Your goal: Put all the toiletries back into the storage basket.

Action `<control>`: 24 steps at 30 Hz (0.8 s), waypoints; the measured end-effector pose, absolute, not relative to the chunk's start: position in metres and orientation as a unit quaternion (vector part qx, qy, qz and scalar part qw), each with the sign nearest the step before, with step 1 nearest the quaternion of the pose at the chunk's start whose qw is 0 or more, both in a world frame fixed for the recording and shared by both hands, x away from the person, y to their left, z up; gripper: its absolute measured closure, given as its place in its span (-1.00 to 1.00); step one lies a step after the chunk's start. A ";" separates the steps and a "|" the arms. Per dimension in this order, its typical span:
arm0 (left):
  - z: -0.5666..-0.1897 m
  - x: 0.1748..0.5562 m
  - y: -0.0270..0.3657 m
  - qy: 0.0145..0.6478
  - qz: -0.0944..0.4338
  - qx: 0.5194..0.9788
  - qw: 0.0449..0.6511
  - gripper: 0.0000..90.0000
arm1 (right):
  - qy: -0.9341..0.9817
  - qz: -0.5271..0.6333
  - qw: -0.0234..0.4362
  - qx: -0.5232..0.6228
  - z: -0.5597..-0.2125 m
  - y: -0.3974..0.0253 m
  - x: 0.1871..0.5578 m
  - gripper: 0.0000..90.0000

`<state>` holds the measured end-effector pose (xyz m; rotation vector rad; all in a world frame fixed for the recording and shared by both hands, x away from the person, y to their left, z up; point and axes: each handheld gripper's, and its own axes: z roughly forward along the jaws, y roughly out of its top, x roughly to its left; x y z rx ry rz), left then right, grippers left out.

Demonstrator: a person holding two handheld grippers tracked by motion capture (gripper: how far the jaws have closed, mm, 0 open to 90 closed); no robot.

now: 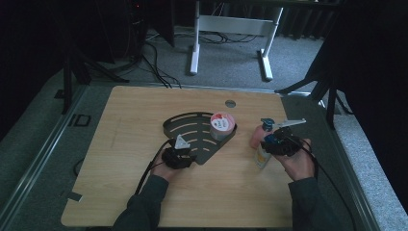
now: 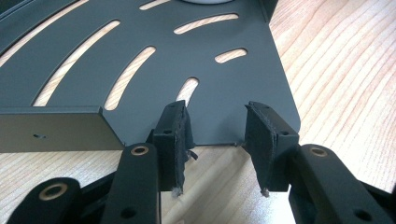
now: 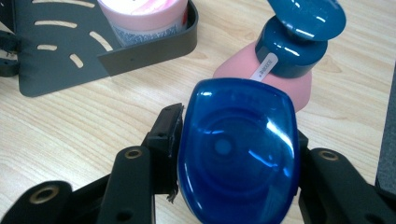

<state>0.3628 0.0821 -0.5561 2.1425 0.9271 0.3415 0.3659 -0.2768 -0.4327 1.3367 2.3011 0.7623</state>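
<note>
My right gripper (image 3: 236,154) is clamped on the glossy blue flip cap (image 3: 238,154) of a pale bottle (image 1: 262,155); in the right gripper view my two black jaws press that cap from either side in the lower middle of the frame. In the high view this right gripper (image 1: 280,142) sits at centre right, with the bottle's light body standing below it on the light wooden table (image 1: 144,110); its label is too small for me to read.

Just beyond the cap, in the upper right of the right gripper view, stands a pink pump bottle with a dark teal pump head (image 3: 285,56). A small white strip on its collar carries print I cannot make out.

My left gripper (image 2: 217,144) has its jaws apart, holding nothing, their pads poised at the near edge of the flat black metal rack with curved slots (image 2: 224,65). In the high view that gripper (image 1: 179,155) lies at the rack's lower corner, centre frame.

A round pink-lidded tub (image 1: 222,125) sits in the rack's right corner against its raised rim; the red and white print on the lid is illegible.
</note>
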 end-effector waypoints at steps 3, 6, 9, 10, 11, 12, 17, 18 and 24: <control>-0.556 0.363 0.082 0.363 0.134 0.840 0.381 0.30 | 0.820 0.260 0.179 0.477 -0.431 -0.276 0.368 0.19; -0.556 0.363 0.082 0.363 0.133 0.840 0.382 0.30 | 0.823 0.252 0.171 0.480 -0.430 -0.274 0.371 0.19; -0.556 0.363 0.082 0.362 0.134 0.840 0.381 0.30 | 0.826 0.241 0.166 0.482 -0.429 -0.273 0.373 0.19; -0.556 0.363 0.082 0.362 0.134 0.840 0.382 0.30 | 0.827 0.239 0.164 0.482 -0.429 -0.273 0.374 0.19; -0.556 0.363 0.082 0.362 0.133 0.840 0.382 0.30 | 0.828 0.237 0.160 0.482 -0.428 -0.273 0.375 0.19; -0.556 0.363 0.082 0.362 0.133 0.840 0.382 0.30 | 0.830 0.234 0.157 0.482 -0.428 -0.273 0.376 0.18; -0.556 0.363 0.082 0.362 0.132 0.840 0.382 0.29 | 0.835 0.216 0.145 0.485 -0.428 -0.270 0.380 0.18; -0.556 0.363 0.082 0.362 0.132 0.840 0.382 0.29 | 0.835 0.213 0.144 0.487 -0.428 -0.270 0.381 0.18; -0.556 0.363 0.082 0.362 0.132 0.840 0.382 0.29 | 0.839 0.195 0.132 0.491 -0.428 -0.268 0.385 0.18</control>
